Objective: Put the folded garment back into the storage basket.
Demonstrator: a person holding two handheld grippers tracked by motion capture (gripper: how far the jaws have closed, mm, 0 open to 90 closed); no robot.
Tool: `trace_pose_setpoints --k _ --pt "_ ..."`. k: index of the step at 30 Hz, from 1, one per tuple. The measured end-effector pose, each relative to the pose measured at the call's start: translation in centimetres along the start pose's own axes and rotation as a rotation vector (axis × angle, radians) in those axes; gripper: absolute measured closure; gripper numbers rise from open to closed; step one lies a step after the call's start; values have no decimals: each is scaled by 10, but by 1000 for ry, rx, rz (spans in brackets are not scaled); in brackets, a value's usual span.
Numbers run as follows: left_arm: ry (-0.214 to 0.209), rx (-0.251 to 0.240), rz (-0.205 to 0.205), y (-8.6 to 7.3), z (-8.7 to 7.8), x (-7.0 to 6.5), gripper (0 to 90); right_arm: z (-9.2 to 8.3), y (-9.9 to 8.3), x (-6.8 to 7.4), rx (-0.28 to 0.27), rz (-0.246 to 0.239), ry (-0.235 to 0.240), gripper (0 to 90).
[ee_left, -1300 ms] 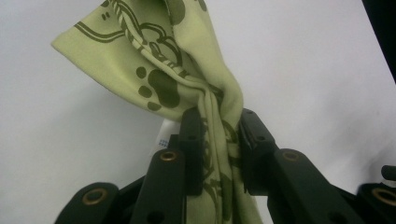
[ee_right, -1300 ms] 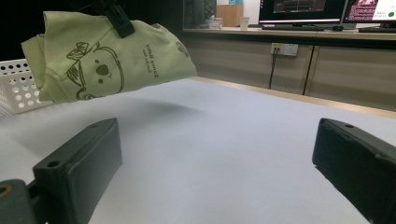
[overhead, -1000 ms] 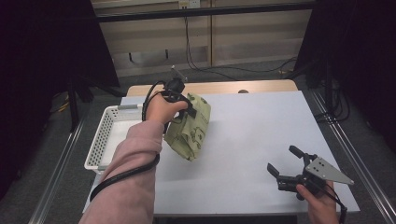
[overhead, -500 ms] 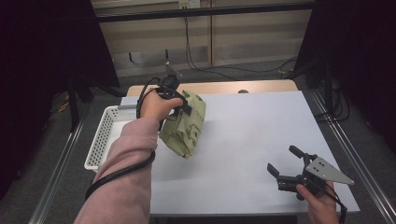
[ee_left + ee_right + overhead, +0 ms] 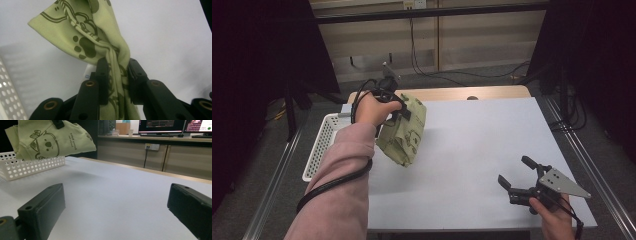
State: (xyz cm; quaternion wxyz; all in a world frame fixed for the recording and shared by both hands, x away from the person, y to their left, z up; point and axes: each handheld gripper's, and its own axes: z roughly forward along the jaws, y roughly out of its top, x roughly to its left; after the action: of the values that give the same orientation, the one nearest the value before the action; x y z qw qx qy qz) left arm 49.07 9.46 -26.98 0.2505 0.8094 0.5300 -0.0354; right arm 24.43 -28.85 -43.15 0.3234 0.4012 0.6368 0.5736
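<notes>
Green printed cloth (image 5: 404, 132) hangs bunched above desk (image 5: 472, 150) at 10 o'clock, just beside white basket (image 5: 323, 145); lifted clear, likely for carrying across. Left tongs (image 5: 117, 75) pinch gathered fold, so weight drapes below. Right tongs (image 5: 518, 176) at 5 o'clock, jaws wide, holding nothing, parked low, probably awaiting cloth.

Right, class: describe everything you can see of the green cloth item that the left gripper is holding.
The green cloth is pale green fabric printed in dark olive with paw prints, a koala-like face and some lettering. It looks soft and thin, and a small white tag shows near the jaws. The left gripper pinches a bunched fold of it, and it hangs crumpled above the white table beside the white perforated basket.
</notes>
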Motion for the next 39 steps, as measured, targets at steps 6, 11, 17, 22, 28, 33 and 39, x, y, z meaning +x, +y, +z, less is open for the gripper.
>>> trace_pose_setpoints --k 6,11,17,22,28,33,39 --pt "13 -5 -15 0 -5 1 740 1 0 0 -15 3 14 11" --pt "11 -5 -9 1 -9 5 739 1 0 0 -7 3 8 11" --pt "14 -8 -19 0 -15 9 740 0 -1 -1 0 -28 19 10" --pt "16 -8 -38 0 -17 11 740 1 -1 -1 -1 -23 22 10" --pt "21 -12 -32 0 -19 15 740 1 -1 1 -10 4 10 10" --pt "20 -17 -39 0 -23 16 740 2 -1 1 -9 1 15 10" --pt "25 -17 -35 -1 -28 21 740 2 -1 1 -12 -1 16 10"
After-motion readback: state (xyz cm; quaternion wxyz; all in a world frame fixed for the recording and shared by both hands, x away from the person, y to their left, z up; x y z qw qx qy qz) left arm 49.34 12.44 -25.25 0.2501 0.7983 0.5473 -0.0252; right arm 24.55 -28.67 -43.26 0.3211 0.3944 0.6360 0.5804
